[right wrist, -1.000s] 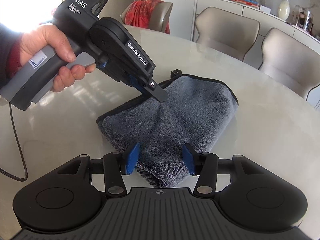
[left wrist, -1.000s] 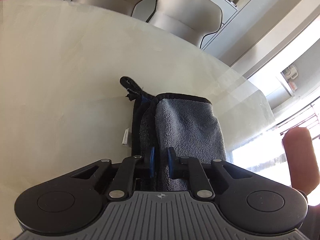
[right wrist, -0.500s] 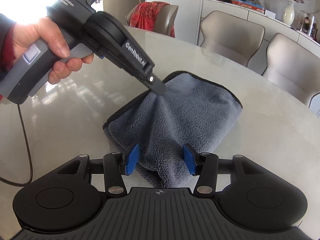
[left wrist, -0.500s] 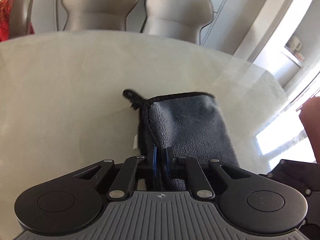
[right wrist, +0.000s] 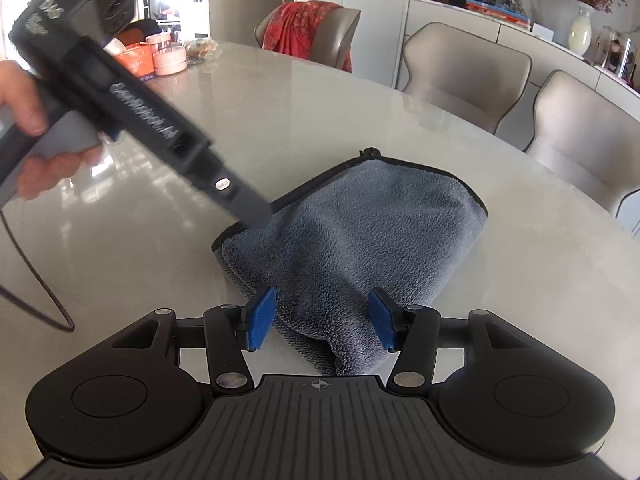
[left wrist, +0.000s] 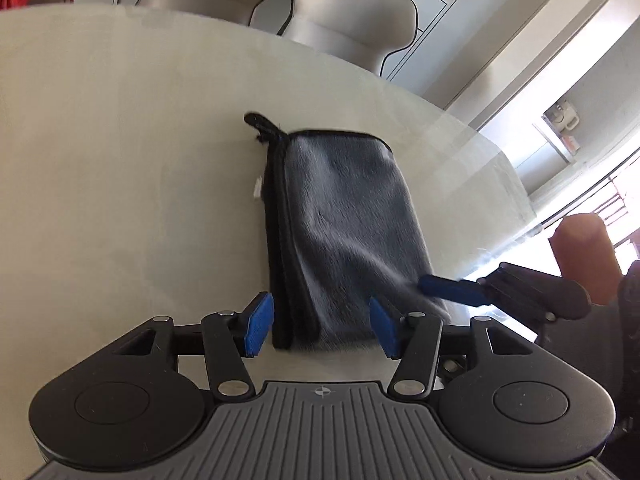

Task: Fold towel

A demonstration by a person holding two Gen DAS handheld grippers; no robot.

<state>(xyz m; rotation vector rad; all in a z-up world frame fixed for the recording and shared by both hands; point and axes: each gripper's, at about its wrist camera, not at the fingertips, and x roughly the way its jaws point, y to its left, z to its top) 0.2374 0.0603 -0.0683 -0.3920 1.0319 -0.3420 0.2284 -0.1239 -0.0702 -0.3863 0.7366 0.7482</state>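
Note:
A grey towel (left wrist: 344, 216) with black edging and a small loop lies folded on the pale round table (left wrist: 120, 160). It also shows in the right wrist view (right wrist: 360, 236). My left gripper (left wrist: 322, 330) is open, with its blue pads on either side of the towel's near end. In the right wrist view its fingers (right wrist: 248, 204) reach down to the towel's left edge. My right gripper (right wrist: 322, 320) is open around the towel's near corner. Its blue fingertip (left wrist: 452, 290) shows at the towel's right side in the left wrist view.
Beige chairs (right wrist: 464, 60) stand round the far side of the table. One chair carries a red cloth (right wrist: 304, 32). Jars and boxes (right wrist: 160, 56) sit at the table's far left. A cable (right wrist: 36, 300) trails over the table at the left.
My left gripper was shut on the towel's edge and has now opened and let it go. The towel lies flatter. My right gripper has stayed open at the near corner.

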